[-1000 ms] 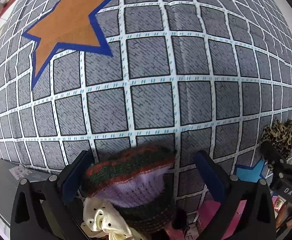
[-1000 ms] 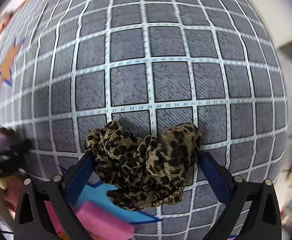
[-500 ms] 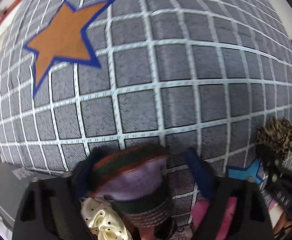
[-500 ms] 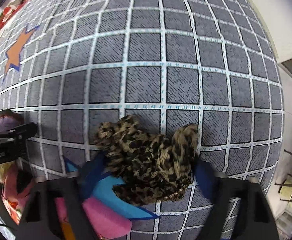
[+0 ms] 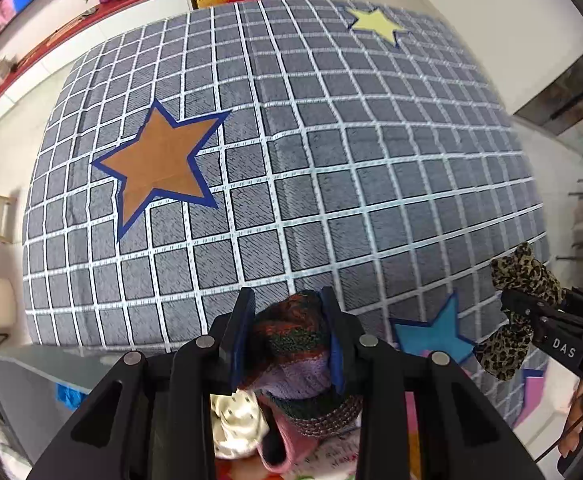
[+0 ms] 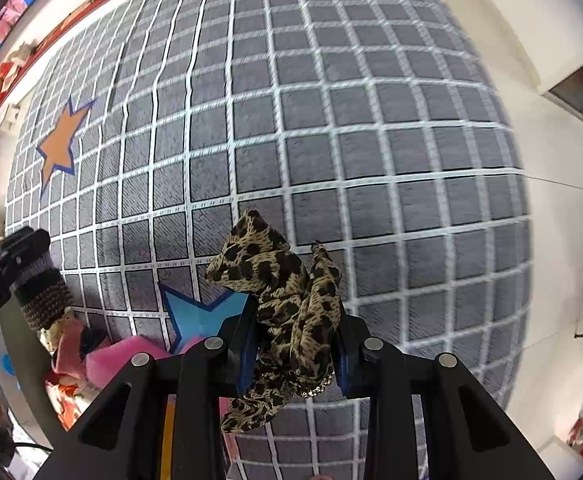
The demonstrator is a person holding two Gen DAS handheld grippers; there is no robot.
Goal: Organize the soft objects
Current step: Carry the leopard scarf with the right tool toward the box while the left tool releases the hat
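Observation:
My left gripper [image 5: 289, 312] is shut on a striped knit hat [image 5: 291, 344], red, green and purple, held up above the grey checked rug [image 5: 291, 160]. The hat also shows in the right wrist view [image 6: 41, 288]. My right gripper [image 6: 297, 320] is shut on a leopard-print scarf [image 6: 287, 300], lifted off the rug; the scarf also shows at the right of the left wrist view [image 5: 519, 304]. Both grippers hang over the rug's near edge.
Under the grippers lies a pile of soft things: a cream dotted cloth [image 5: 237, 424], pink pieces [image 6: 119, 360]. The rug bears an orange star [image 5: 159, 168], a blue star [image 5: 431, 332] and a yellow star [image 5: 375, 24]. A red shelf [image 5: 71, 28] runs along the far wall.
Both grippers have closed on their items and risen high above the rug, so much more of the rug and room shows now.

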